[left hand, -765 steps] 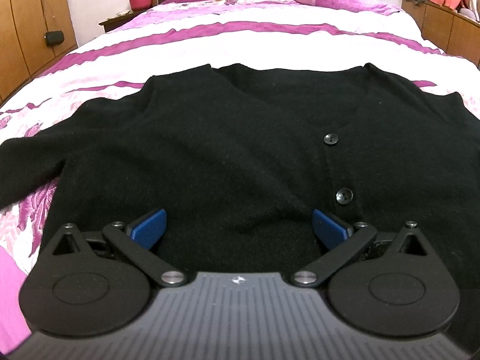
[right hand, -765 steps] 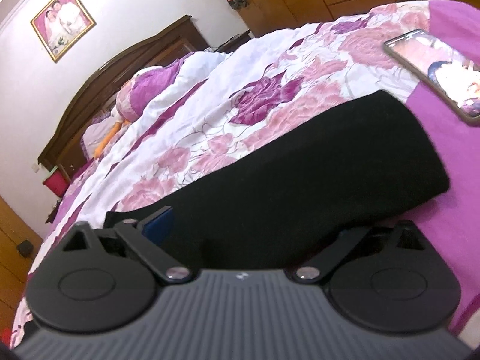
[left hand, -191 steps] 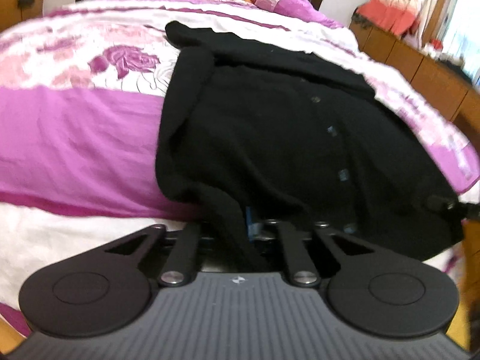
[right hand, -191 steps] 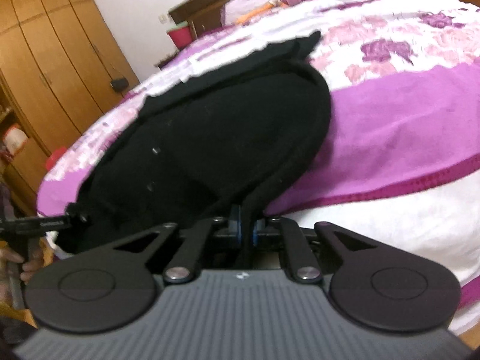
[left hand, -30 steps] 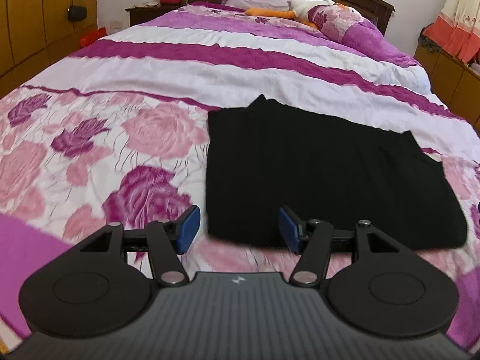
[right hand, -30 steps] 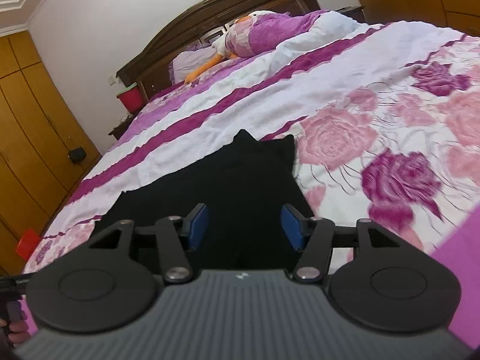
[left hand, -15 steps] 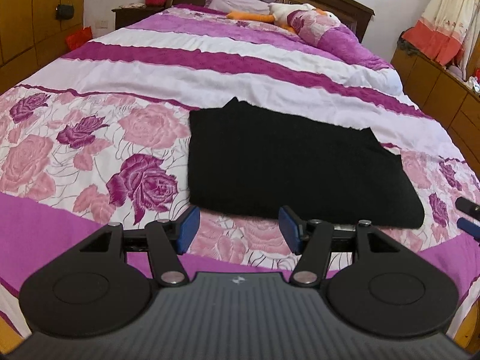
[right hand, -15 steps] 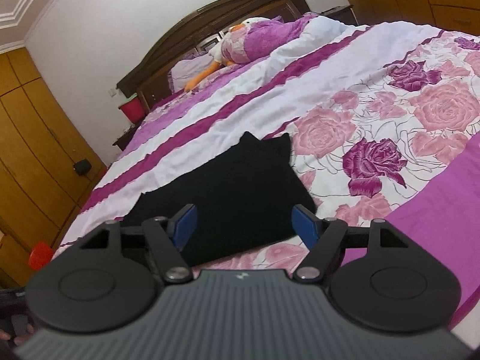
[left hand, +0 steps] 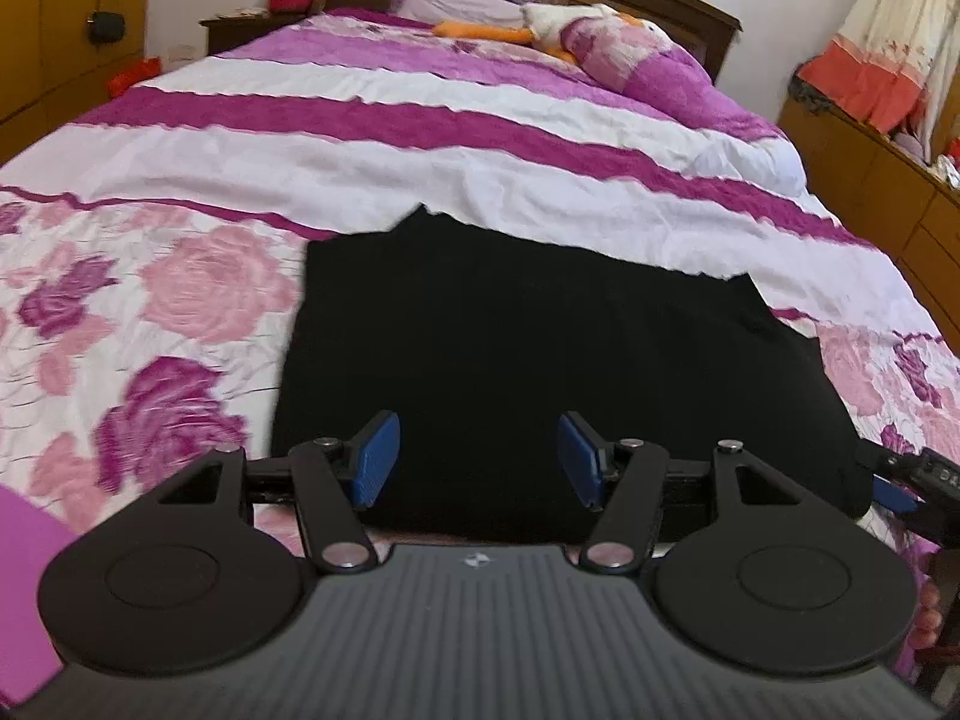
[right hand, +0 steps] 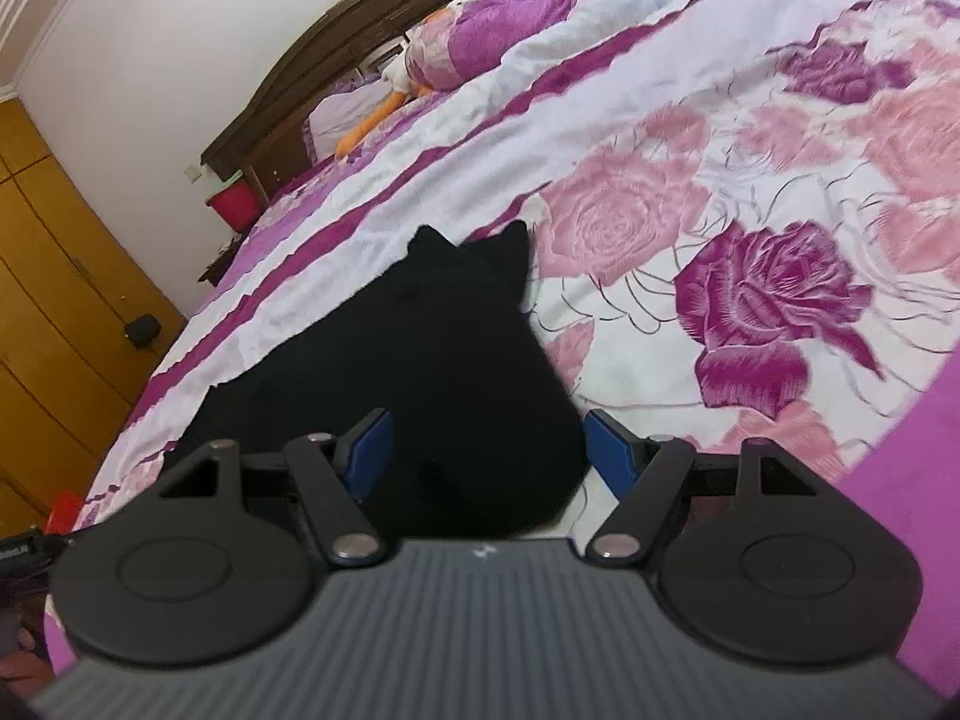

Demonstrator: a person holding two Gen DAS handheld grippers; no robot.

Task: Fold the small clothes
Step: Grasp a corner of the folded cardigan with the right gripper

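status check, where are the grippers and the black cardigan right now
Left hand-held gripper open, empty, over the near edge. Right hand-held gripper open, empty, at the near right corner. Black cardigan folded flat on the bedspread. Nothing in the way.

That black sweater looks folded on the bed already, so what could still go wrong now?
1. Both the left gripper and the right gripper hang open right at the sweater; a pad could snag the knit and undo the fold.
2. The bedspread is soft and rumpled, so pressing near the near edge may shift the stack.
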